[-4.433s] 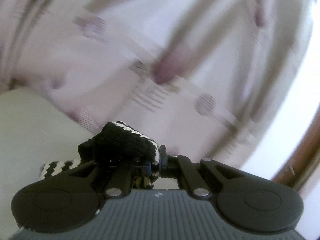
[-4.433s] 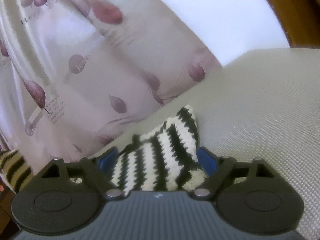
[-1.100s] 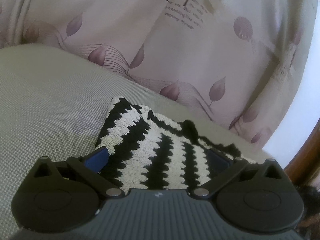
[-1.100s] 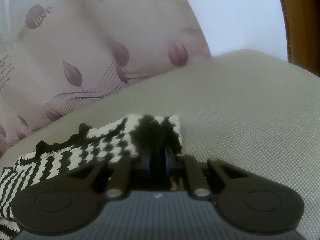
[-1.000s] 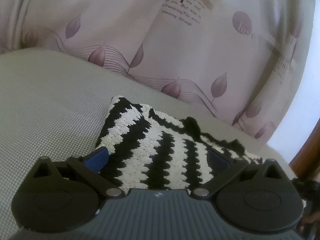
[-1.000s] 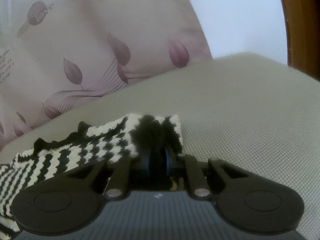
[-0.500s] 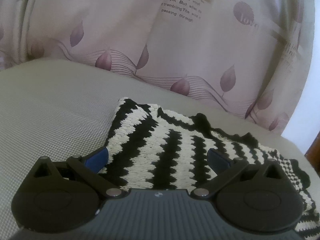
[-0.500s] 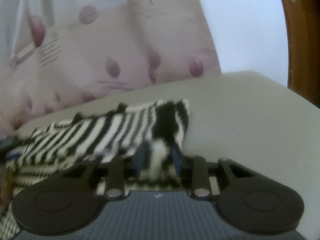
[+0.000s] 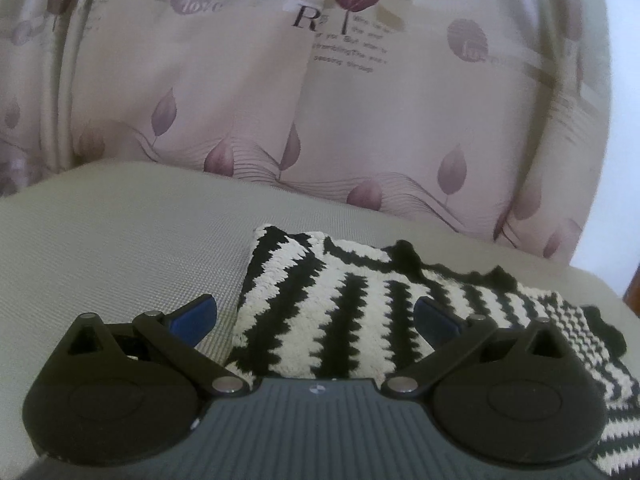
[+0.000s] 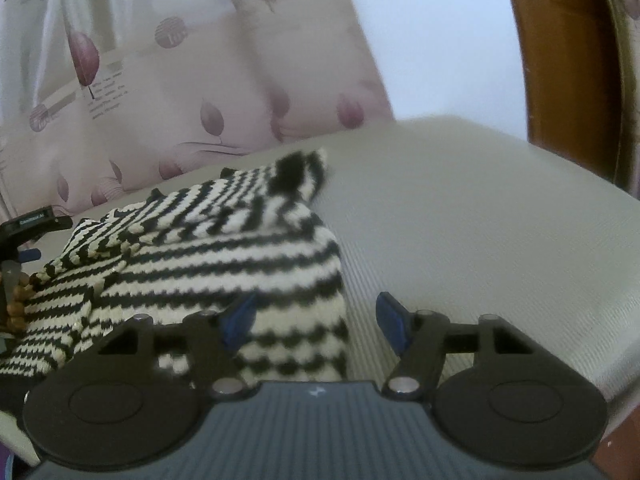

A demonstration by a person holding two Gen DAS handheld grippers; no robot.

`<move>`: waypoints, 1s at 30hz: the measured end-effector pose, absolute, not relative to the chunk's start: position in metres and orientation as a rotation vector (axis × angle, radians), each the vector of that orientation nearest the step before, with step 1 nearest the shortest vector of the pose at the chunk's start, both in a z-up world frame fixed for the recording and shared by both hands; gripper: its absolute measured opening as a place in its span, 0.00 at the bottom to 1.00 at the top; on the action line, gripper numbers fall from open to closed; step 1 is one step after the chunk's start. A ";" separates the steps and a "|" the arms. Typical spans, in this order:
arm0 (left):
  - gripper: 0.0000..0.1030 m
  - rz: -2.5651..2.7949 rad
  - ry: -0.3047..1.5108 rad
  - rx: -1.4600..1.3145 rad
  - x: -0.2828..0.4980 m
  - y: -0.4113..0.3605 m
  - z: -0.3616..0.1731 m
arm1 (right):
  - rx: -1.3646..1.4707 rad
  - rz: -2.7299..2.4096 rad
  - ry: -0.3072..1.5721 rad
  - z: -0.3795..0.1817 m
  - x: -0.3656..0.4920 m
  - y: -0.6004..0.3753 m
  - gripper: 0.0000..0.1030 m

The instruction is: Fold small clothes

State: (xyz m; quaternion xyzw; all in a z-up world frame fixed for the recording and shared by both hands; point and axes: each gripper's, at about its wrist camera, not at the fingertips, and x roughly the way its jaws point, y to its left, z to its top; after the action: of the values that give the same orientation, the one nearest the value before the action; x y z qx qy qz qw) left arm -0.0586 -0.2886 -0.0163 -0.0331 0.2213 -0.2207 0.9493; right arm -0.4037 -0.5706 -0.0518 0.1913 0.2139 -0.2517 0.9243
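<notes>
Striped knit [image 9: 320, 320] flat on cushion [image 9: 120, 240]; my left gripper [image 9: 316, 320] spread wide; my right gripper [image 10: 316, 320] opening, pads off the knit.

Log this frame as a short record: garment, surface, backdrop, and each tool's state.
garment: black-and-white striped knit piece, lying folded on the cushion
surface: grey-beige woven cushion
backdrop: pale curtain with purple leaf print and lettering
left tool: open, knit lying between its pads, not pinched
right tool: jaws opening, knit edge between the pads, no grip
other: brown wooden frame at right in the right wrist view
</notes>
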 end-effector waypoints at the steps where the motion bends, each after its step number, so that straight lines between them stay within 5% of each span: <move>1: 1.00 -0.451 0.446 -0.055 -0.063 -0.288 -0.015 | 0.396 -0.516 0.445 -0.055 -0.407 -0.569 0.64; 30: 1.00 -0.564 0.459 0.046 -0.132 -0.215 -0.007 | 0.441 -0.370 0.401 -0.065 -0.441 -0.536 0.66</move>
State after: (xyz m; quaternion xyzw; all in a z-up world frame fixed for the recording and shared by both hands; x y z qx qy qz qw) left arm -0.1316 -0.2155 -0.0074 0.0227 0.2243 -0.2756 0.9345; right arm -0.4407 -0.5361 -0.0654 0.2161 0.1965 -0.1811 0.9391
